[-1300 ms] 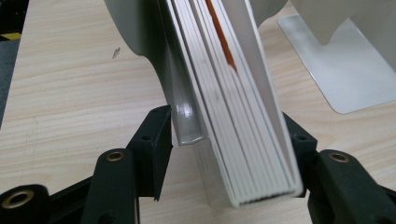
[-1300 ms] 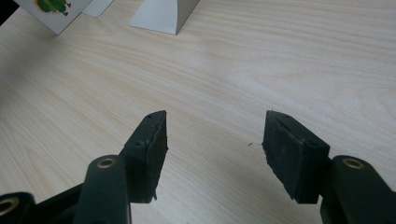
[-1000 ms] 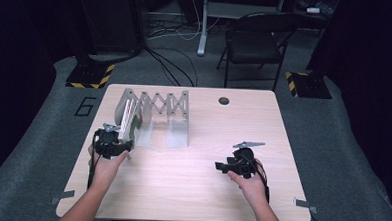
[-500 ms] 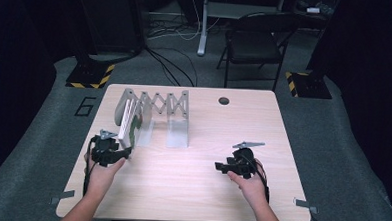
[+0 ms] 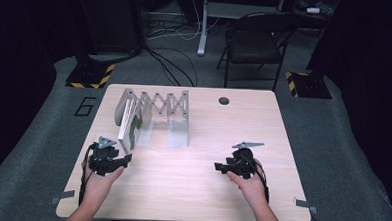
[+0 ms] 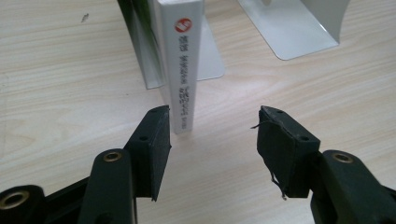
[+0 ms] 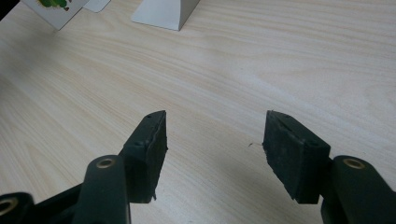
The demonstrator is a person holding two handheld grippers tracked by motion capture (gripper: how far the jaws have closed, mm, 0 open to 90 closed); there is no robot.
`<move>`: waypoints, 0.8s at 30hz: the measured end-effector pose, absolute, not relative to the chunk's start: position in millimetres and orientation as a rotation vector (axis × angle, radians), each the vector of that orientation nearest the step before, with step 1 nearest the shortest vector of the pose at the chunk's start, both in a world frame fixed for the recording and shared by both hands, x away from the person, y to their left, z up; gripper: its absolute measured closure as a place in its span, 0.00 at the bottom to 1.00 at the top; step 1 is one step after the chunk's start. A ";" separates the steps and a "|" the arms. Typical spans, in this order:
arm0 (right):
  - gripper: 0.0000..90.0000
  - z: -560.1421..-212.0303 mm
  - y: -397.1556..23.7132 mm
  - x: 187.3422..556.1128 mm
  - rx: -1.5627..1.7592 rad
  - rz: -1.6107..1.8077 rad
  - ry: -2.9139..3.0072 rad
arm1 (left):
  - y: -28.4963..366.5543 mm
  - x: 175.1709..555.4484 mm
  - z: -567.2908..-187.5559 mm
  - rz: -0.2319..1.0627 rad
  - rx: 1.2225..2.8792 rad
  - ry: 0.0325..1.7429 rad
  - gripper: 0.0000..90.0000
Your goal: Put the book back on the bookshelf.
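Reaching toward the white book, the left gripper has its jaws apart with nothing clamped; the book's spine stands just beyond the inner face of one pad, slightly off the middle of the gap. My judgement is that the main risk lies there: if the jaws close from this offset, 1 pad would meet the spine first and push the book sideways rather than pinch it, tipping it or sliding it along the table. The spine looks smooth and narrow, so a grip taken low at its near end could also let the tall book pivot or slip out when lifted.

In the high view the book stands upright at the near left end of the expanding metal rack, on the left half of the table, with the left gripper just in front of it. A second book with a green cover stands beside it in the same left slot, so a nudge could knock both over. The rack's right slot is empty as far as I can see.

The right gripper rests on the right side of the table, jaws apart over bare wood, well away from the rack.
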State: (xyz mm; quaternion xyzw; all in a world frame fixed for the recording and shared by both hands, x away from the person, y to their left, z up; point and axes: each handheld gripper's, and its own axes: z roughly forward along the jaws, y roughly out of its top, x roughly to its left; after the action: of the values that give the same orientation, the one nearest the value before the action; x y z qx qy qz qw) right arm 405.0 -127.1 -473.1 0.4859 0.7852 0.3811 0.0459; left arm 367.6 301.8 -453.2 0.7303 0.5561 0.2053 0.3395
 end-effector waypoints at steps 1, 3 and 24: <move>0.44 -473.2 -127.1 405.1 1.481 1.162 2.398 | 300.3 365.6 -453.1 0.534 1.905 1.436 0.49; 0.44 -473.9 -126.4 405.3 1.478 1.171 2.393 | 295.5 361.5 -452.2 0.519 1.912 1.421 0.49; 0.44 -473.9 -127.0 405.5 1.461 1.172 2.398 | 243.2 344.0 -457.5 0.398 2.056 1.236 0.48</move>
State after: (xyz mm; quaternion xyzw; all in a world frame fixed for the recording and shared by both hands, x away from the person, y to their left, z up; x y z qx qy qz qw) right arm 405.5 -127.0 -473.9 0.4796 0.7870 0.3848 0.0493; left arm 344.0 243.2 -457.5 0.7927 0.4767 0.1536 0.3475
